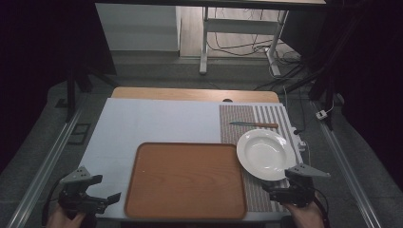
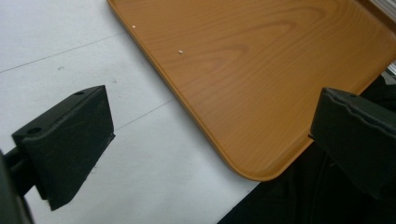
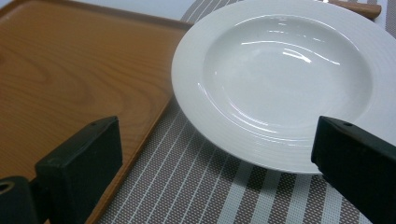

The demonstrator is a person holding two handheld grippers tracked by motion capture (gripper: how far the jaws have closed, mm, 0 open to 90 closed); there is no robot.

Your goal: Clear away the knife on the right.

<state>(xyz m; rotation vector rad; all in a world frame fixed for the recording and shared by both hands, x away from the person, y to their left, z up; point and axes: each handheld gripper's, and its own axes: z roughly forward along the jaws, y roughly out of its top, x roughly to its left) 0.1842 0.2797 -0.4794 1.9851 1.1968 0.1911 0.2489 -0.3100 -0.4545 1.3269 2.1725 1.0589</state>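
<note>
Striped mat [image 1: 273, 118] half hidden under plate [image 1: 264, 154] (both tongs spread, empty).

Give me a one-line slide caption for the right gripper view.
Open right gripper hovers over the striped placemat, facing an empty white plate beside the wooden tray.

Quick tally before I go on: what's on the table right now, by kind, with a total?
Tray: 1, wooden, nothing on it
Plate: 1, white
Knife: 1, wooden handle
Striped placemat: 1
Tongs: 2, left and right, both open
Total: 6
</note>
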